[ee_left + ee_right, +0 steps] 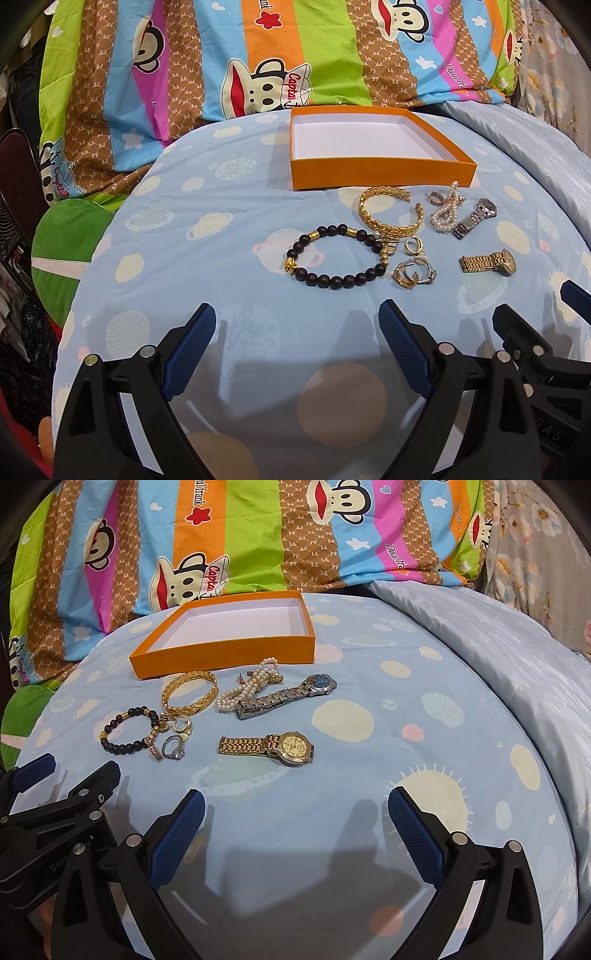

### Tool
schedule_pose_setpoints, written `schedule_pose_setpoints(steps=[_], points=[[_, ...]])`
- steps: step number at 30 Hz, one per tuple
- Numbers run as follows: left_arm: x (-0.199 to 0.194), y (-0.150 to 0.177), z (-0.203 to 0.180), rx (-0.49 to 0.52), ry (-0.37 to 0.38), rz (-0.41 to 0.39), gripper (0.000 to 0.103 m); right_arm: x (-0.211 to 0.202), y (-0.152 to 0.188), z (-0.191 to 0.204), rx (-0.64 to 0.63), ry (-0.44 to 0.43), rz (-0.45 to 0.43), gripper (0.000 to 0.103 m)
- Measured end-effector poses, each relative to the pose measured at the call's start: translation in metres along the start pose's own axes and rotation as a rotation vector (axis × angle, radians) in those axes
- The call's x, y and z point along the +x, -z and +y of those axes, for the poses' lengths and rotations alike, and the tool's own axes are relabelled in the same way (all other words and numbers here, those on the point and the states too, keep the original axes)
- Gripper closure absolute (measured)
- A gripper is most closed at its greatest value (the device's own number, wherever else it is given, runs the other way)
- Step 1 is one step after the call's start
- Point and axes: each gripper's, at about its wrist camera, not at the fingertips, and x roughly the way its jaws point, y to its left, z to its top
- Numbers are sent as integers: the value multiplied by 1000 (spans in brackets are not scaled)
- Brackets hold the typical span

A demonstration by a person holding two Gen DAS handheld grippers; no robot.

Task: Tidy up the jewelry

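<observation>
An orange box (380, 171) (221, 655) with a white inside stands open and empty on the blue bedsheet. In front of it lie a dark bead bracelet (334, 256) (127, 731), a gold bangle (388, 214) (190, 694), a pearl strand (445, 210) (247, 686), a silver watch (474, 218) (288, 696), a gold watch (489, 260) (269, 747) and several rings and earrings (413, 269) (173, 744). My left gripper (297, 321) is open and empty, just short of the bead bracelet. My right gripper (295, 805) is open and empty, just short of the gold watch.
A bright striped cartoon quilt (221, 66) (258, 535) is piled behind the box. A pale blue duvet (498, 657) rises at the right. A green cushion (70, 236) lies off the left edge. Each gripper shows at the other view's edge.
</observation>
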Motion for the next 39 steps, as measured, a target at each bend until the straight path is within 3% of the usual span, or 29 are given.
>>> schedule_pose_setpoints(steps=[36, 39], points=[[0, 0, 0, 1, 0, 0, 16, 0, -1, 0, 0, -1, 3, 5], [0, 0, 2, -7, 26, 1, 15, 2, 0, 1, 5, -40, 10, 5]])
